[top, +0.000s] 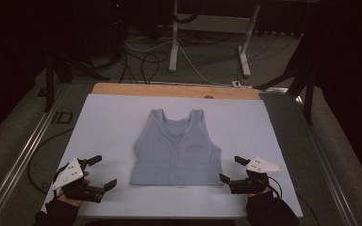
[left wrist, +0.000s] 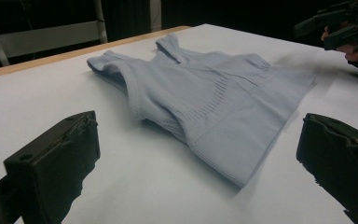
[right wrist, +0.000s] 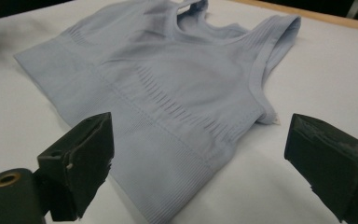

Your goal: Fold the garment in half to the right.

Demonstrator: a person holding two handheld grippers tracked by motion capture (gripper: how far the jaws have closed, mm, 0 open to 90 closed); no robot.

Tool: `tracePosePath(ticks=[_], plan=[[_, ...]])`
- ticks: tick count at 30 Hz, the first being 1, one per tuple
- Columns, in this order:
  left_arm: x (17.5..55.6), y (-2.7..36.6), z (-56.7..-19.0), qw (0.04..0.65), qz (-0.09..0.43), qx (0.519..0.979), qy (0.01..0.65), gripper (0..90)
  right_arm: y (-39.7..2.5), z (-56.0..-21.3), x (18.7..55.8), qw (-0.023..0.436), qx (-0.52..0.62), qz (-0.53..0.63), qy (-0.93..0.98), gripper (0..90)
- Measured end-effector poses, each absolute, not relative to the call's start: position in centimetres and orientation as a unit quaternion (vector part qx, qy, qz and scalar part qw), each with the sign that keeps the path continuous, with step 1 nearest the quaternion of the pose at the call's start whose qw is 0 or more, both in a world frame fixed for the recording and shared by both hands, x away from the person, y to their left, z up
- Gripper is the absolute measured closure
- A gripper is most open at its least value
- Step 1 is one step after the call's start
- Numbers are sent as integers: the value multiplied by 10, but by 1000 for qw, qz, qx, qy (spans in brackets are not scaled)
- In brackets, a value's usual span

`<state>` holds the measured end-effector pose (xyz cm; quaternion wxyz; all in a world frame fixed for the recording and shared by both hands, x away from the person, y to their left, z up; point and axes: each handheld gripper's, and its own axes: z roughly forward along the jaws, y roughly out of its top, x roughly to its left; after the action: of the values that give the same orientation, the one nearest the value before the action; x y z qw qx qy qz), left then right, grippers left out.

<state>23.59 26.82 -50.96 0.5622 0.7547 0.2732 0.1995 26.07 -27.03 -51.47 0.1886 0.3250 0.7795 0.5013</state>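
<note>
Two hand-held grippers sit nearest: the left hand-held gripper (top: 104,171) and the right hand-held gripper (top: 231,169), both with jaws wide apart and holding nothing. Between them, one pale blue ribbed sleeveless top (top: 176,149) lies flat on the white-covered bench (top: 108,117), touching neither gripper.

The room is dim, dark beyond the white surface (top: 99,122), which alone looks bright. The top (left wrist: 205,98) casts a soft shadow beside its hem. Nearby tongs blur.
</note>
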Motion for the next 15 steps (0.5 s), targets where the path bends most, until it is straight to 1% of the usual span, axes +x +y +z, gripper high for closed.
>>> tracePosePath(ticks=[11,15], plan=[[237,268,-510,563,202,755,268,0,-266,-515,260,187,322,494,786,83],[238,265,-511,561,195,760,265,0,-264,-516,259,182,321,493,788,83]])
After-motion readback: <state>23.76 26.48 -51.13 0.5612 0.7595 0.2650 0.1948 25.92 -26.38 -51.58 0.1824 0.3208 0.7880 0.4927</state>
